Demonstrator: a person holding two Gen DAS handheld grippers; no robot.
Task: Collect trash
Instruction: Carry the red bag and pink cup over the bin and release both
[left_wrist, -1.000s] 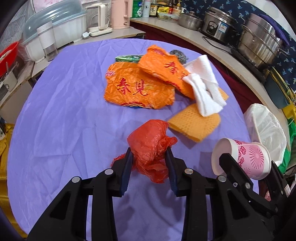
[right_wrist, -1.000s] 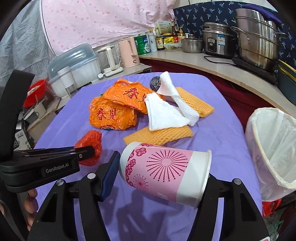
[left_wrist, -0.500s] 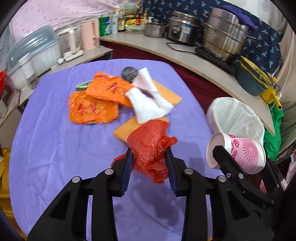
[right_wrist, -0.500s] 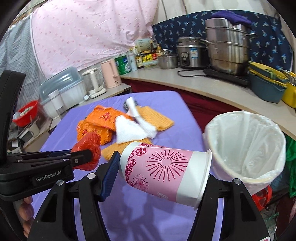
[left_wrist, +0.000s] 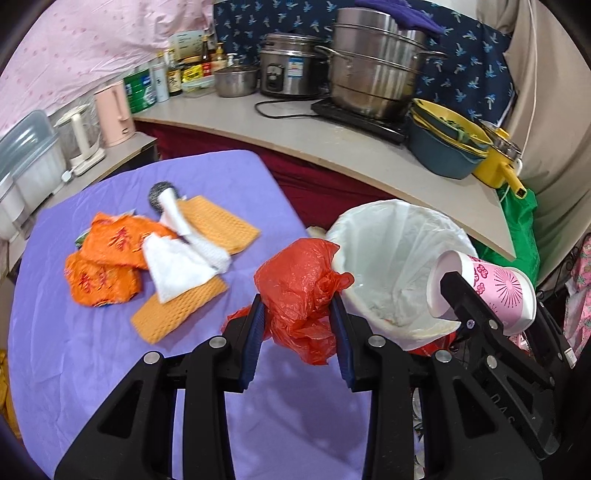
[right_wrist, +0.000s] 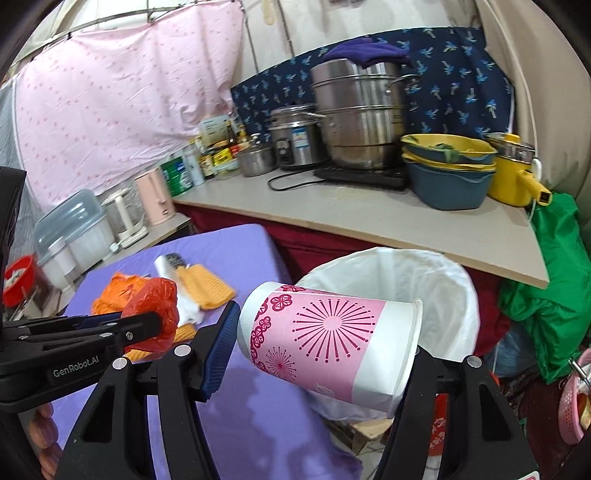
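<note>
In the left wrist view, my left tool (left_wrist: 297, 325) grips the crumpled red plastic bag (left_wrist: 299, 288) between its blue pads, held above the purple tabletop (left_wrist: 74, 350) edge, just beside the white-lined trash bin (left_wrist: 399, 251); in the right wrist view, my right tool (right_wrist: 317, 350) clamps the pink paper cup (right_wrist: 328, 336) on its side, in front of the bin (right_wrist: 436, 280); orange wrappers (right_wrist: 118, 288) lie on the tabletop behind.

A purple-clothed table (left_wrist: 92, 369) bore orange bags (left_wrist: 107, 258), a white cloth (left_wrist: 177, 262), yellow sponge cloths (left_wrist: 218, 225) and a scourer (left_wrist: 157, 194).
</note>
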